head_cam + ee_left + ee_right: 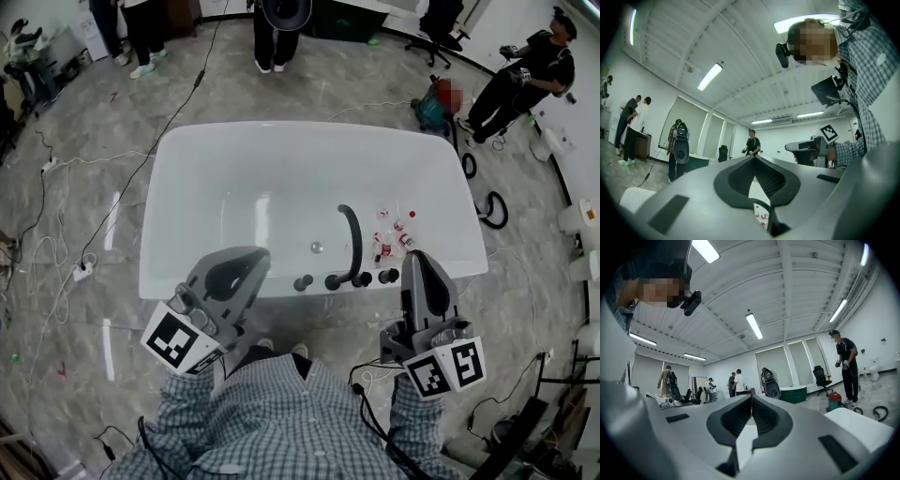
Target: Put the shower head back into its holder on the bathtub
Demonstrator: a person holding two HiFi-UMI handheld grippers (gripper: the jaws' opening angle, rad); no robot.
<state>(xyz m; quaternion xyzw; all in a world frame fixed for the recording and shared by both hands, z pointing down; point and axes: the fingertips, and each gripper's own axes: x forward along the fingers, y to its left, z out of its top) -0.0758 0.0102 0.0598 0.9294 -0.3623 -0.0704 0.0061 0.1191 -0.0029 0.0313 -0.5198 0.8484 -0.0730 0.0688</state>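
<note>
The left gripper (pixel 754 157) is being held with its jaws pressed together on nothing, and the right gripper (pixel 751 396) is likewise being kept closed and empty. Both are being pointed across the room, so their own views are being filled with ceiling lights, far walls and standing people. Only the head view is showing the white bathtub (pixel 187 187) whole, with both grippers over its near rim.

A row of black fittings (pixel 362 278) is being seen there on that rim, with a curved black pipe (pixel 353 239) arcing over the basin. Which fitting is the shower head cannot be told, and neither gripper is touching any.

Small red-and-white bottles (pixel 394 232) are lying in the basin. They are being glimpsed under the jaws in the left gripper view, but not in the right gripper view, where a red vacuum (pixel 836 401) is being shown beside a person in black (pixel 846 364).
</note>
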